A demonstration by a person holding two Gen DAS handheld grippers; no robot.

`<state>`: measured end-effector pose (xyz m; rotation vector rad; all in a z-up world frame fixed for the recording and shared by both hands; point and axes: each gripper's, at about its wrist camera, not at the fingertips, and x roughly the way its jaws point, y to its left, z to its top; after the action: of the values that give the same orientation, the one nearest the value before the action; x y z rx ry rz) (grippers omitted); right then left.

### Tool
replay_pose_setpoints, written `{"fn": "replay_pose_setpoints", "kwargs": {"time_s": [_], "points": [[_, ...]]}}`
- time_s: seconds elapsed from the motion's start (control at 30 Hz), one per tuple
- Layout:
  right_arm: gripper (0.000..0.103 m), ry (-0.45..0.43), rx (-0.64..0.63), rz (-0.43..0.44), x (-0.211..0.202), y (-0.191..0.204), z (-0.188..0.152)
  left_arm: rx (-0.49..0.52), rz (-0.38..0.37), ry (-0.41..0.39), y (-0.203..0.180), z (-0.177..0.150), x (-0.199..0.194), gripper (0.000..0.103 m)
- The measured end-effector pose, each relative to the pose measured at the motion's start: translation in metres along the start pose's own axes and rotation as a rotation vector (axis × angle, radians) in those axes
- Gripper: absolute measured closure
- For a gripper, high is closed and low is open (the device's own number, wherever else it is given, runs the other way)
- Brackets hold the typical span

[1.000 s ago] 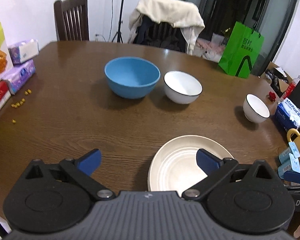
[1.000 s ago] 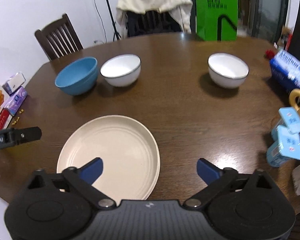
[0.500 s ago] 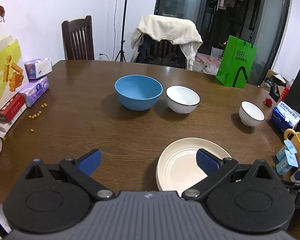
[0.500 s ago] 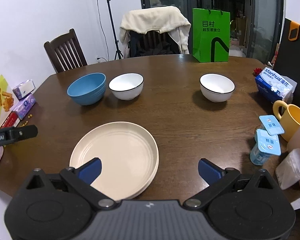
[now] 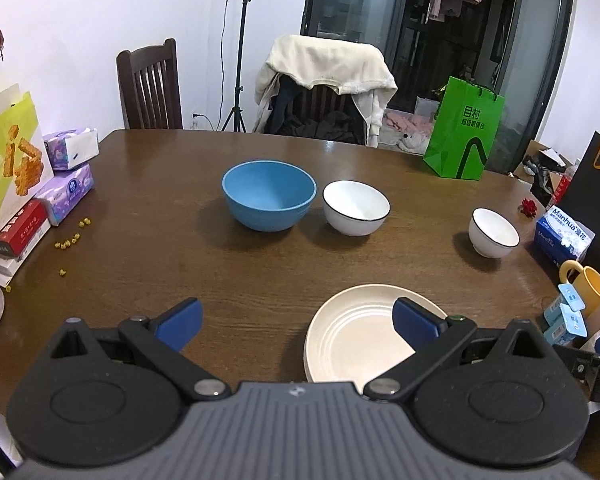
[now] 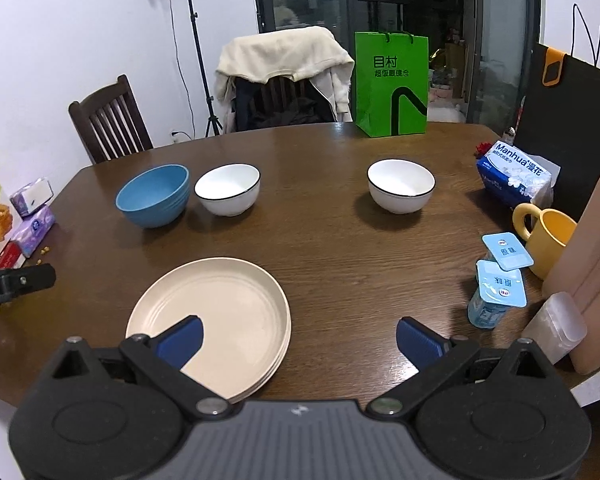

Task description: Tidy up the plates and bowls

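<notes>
Both held wide apart and empty above the near edge of the counter [image 5: 148, 216]: left hand-held gripper [image 5: 296, 318] and right hand-held gripper [image 6: 298, 334], with the cream plates [image 6: 224, 312], seemingly a stack of two or three, lying just ahead of and under the right one's left finger. Well ahead, blue bowl [image 6: 154, 196] and white bowl [image 6: 227, 190] side by side, almost touching; second white bowl [image 6: 401, 186] apart, ahead and rightward. Judged as the outset, nothing gripped yet; called for next, probably, reaching forward to close on a bowl rim for nesting.
</notes>
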<state>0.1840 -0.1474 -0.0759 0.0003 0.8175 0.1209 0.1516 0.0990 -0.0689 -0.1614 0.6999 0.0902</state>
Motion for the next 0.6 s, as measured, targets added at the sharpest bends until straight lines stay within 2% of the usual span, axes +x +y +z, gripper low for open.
{"fn": "replay_pose_setpoints", "kwargs": {"time_s": [0.3,0.6], "points": [[0.000,-0.009,0.032,0.029,0.007,0.017,0.022,-0.007,0.002,-0.025,0.016,0.023,0.005,0.000],[0.000,0.031,0.021,0.066,0.028,0.039,0.040,-0.024,0.020,-0.031,0.034,0.043,0.019,0.000]]}}
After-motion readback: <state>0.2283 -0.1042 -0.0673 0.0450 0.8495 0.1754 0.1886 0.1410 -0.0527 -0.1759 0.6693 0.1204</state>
